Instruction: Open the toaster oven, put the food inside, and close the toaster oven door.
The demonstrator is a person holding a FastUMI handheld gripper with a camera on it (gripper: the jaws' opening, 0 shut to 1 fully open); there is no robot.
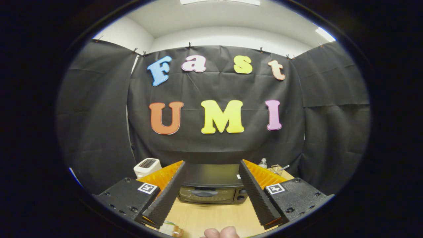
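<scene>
The light wooden surface [211, 215] spreads beneath the claw and runs back to the black cloth wall of the booth. On it, against that wall, stands the black toaster oven [211, 185] with a glass door and a dark bar handle across the door's upper part; the door is closed, and two round knobs sit at its right end. The oven lies straight ahead of the fingers and shows in the gap between them, well apart from their tips.

The claw [211, 168] hovers above the surface with its two ridged fingers spread wide apart, gripping nothing; each finger carries a small square marker on its base block.

Beyond the left finger, left of the oven, a white boxy appliance [147, 166] with a dark slotted top stands on the surface. Beyond the right finger, right of the oven, there is a small clear bottle [263, 162] with a pale cap and, just beside it, a wire-mesh item [276, 169] with a thin handle; it is too small to tell more.

Close under the left finger's base lies a transparent packet of yellowish food [172, 229], only partly seen. Next to it, between the finger bases, are the fingertips of a person's hand [221, 232].
</scene>
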